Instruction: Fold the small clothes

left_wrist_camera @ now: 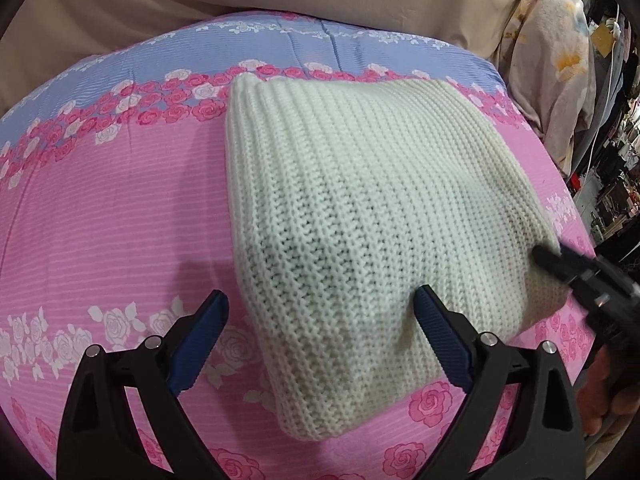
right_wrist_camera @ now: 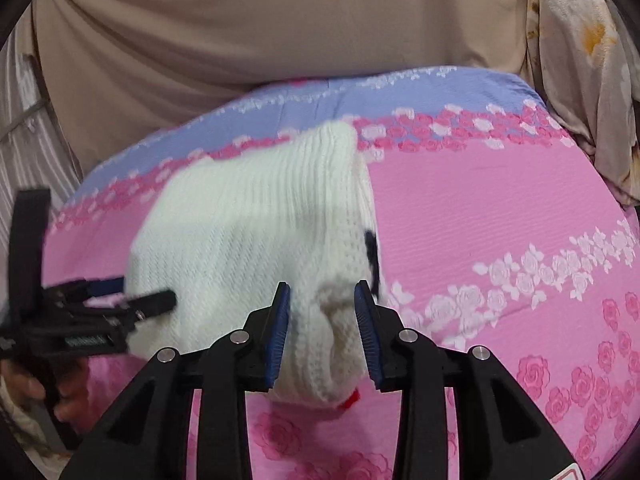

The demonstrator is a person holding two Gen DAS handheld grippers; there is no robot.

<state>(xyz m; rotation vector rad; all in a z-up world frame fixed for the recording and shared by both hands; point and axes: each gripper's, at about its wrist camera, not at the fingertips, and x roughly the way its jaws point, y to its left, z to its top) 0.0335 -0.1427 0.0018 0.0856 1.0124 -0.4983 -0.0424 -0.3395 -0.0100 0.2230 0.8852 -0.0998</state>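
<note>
On the pink rose-print bedspread (left_wrist_camera: 120, 208) lies a white knit garment (left_wrist_camera: 360, 208), spread from the middle of the left view toward 5 o'clock. It looks light, soft and stretchy, a chunky knit that should sag and bunch when lifted, so a doubled edge or corner is the likely best hold. The left gripper (left_wrist_camera: 320, 312) has its jaws wide apart astride the near corner, pads not pressing. The right gripper (right_wrist_camera: 322, 320) has its jaws partly apart with a fold of the knit bunched between them; whether the pads pinch it cannot be told. No containers are in view; a beige cloth (right_wrist_camera: 240, 40) hangs at 12 o'clock.
</note>
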